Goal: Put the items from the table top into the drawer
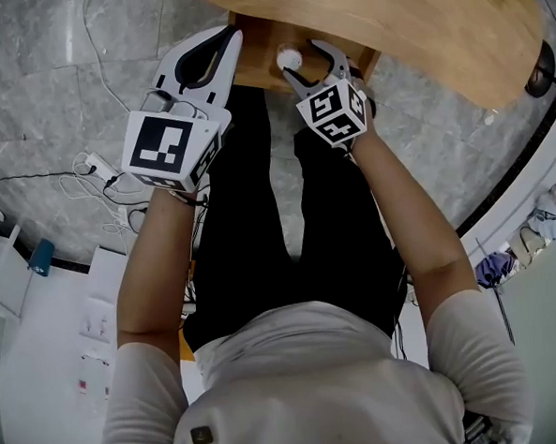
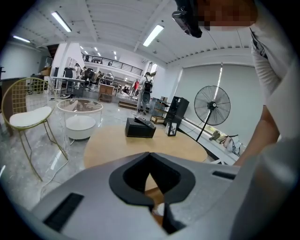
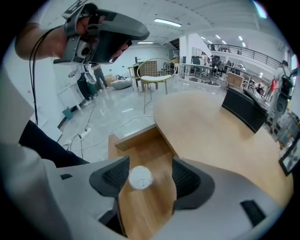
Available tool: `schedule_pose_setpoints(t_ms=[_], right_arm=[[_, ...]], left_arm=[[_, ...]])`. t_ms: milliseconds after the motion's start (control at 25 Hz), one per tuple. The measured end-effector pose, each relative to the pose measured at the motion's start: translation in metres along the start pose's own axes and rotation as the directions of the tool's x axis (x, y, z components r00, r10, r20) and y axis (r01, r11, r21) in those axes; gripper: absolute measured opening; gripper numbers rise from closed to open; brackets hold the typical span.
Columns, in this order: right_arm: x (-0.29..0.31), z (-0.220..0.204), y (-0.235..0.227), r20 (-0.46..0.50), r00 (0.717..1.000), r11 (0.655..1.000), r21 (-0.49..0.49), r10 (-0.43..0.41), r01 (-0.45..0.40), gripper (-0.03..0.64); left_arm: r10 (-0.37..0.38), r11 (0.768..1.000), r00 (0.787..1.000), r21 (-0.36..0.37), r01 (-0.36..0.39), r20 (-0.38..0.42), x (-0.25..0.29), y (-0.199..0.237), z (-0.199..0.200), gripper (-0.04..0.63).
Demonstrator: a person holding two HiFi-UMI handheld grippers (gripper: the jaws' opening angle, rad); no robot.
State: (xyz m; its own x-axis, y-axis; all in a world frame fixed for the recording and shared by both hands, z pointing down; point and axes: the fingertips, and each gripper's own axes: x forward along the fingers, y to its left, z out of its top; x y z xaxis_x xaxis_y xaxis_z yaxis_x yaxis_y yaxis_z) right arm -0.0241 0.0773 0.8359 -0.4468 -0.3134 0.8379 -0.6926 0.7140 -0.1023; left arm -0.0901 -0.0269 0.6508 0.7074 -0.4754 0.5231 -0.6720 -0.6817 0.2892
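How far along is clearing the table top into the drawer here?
Nothing looks stowed yet: the black box and small frame sit on the table top. In hand: the right gripper, jaws open, brackets the white drawer knob; the left gripper is shut and empty. Left: pull the drawer open, then move the items.

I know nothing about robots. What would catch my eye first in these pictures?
The right gripper, grey with a black-and-white marker cube, has its jaws open around a small white round knob. The knob is on the wooden drawer front under the round light-wood table. The left gripper beside it is shut and empty.
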Motion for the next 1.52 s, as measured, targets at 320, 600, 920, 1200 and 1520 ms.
schedule_pose_setpoints(t_ms=[320, 600, 920, 1200, 1520], right_arm=[[-0.104, 0.063, -0.015, 0.109, 0.992, 0.996, 0.068, -0.068, 0.061, 0.279], [-0.250, 0.139, -0.011, 0.289, 0.940, 0.983, 0.082, -0.179, 0.162, 0.255], [-0.424, 0.227, -0.020, 0.477, 0.831, 0.956, 0.083, -0.285, 0.280, 0.144], [-0.550, 0.270, -0.012, 0.594, 0.736, 0.939, 0.102, -0.323, 0.329, 0.052], [-0.641, 0.284, -0.008, 0.702, 0.641, 0.935, 0.106, -0.310, 0.337, 0.028]], left_arm=[[-0.008, 0.998, 0.999, 0.064, 0.005, 0.043, -0.035, -0.041, 0.079, 0.009], [-0.025, 0.991, 0.991, 0.131, 0.008, 0.130, -0.097, -0.105, 0.163, 0.009], [-0.080, 0.980, 0.969, 0.196, 0.034, 0.235, -0.162, -0.179, 0.271, 0.009], [-0.153, 0.956, 0.941, 0.288, 0.062, 0.303, -0.208, -0.243, 0.346, 0.009], [-0.197, 0.941, 0.899, 0.331, 0.062, 0.391, -0.232, -0.293, 0.404, 0.009]])
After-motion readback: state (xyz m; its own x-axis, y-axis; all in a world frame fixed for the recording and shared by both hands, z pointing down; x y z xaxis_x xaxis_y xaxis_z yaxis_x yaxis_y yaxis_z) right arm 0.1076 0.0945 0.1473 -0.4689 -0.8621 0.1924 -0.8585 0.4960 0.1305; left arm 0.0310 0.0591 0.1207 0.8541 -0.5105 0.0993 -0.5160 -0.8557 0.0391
